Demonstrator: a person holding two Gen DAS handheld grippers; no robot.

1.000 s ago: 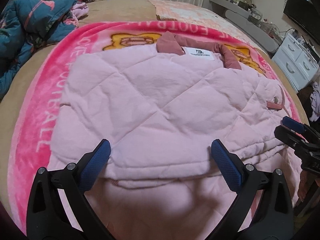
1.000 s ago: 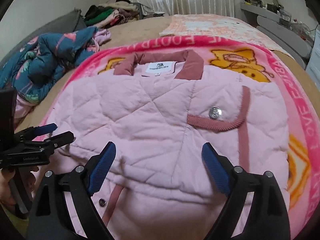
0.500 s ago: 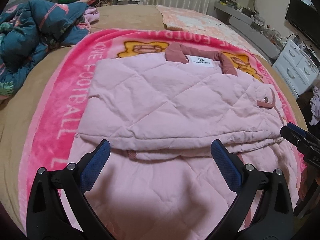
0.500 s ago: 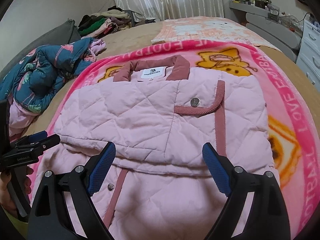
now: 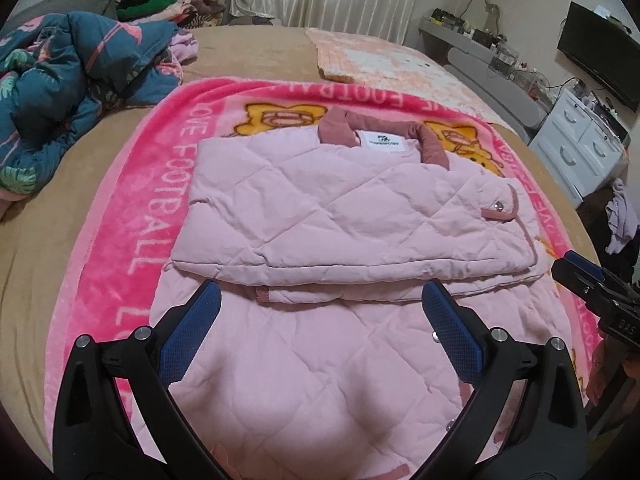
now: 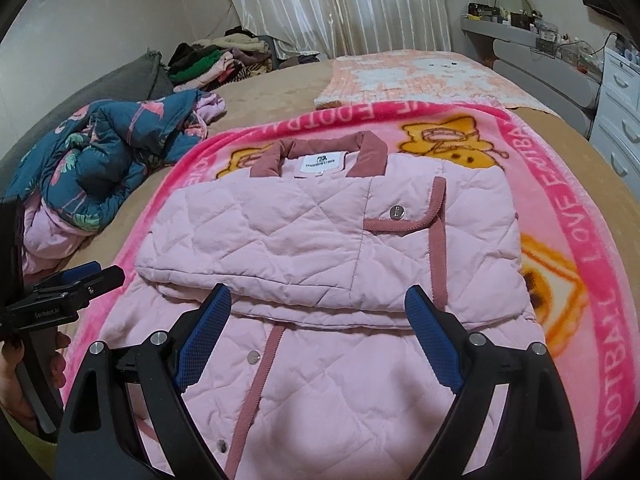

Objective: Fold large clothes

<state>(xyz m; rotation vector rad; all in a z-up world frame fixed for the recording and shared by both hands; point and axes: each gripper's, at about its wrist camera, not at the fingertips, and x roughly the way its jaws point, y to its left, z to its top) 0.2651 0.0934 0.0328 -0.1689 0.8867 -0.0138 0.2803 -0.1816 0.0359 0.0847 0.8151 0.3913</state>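
A pale pink quilted jacket with a dusty-rose collar lies on a bright pink blanket on the bed. Its sleeves are folded across the chest, forming a thick band over the lower body of the jacket. My left gripper hovers open above the jacket's lower half, nothing between its blue pads. My right gripper also stands open above the lower half, holding nothing. In each wrist view the other gripper shows at the picture's edge, beside the jacket.
A crumpled dark teal floral quilt lies left of the blanket. A pile of clothes sits at the bed's far left corner, a peach throw beyond the blanket. White drawers stand to the right of the bed.
Both grippers have pulled back and risen from the jacket, still open. The folded upper part now sits farther off, and more of the lower jacket and blanket shows.
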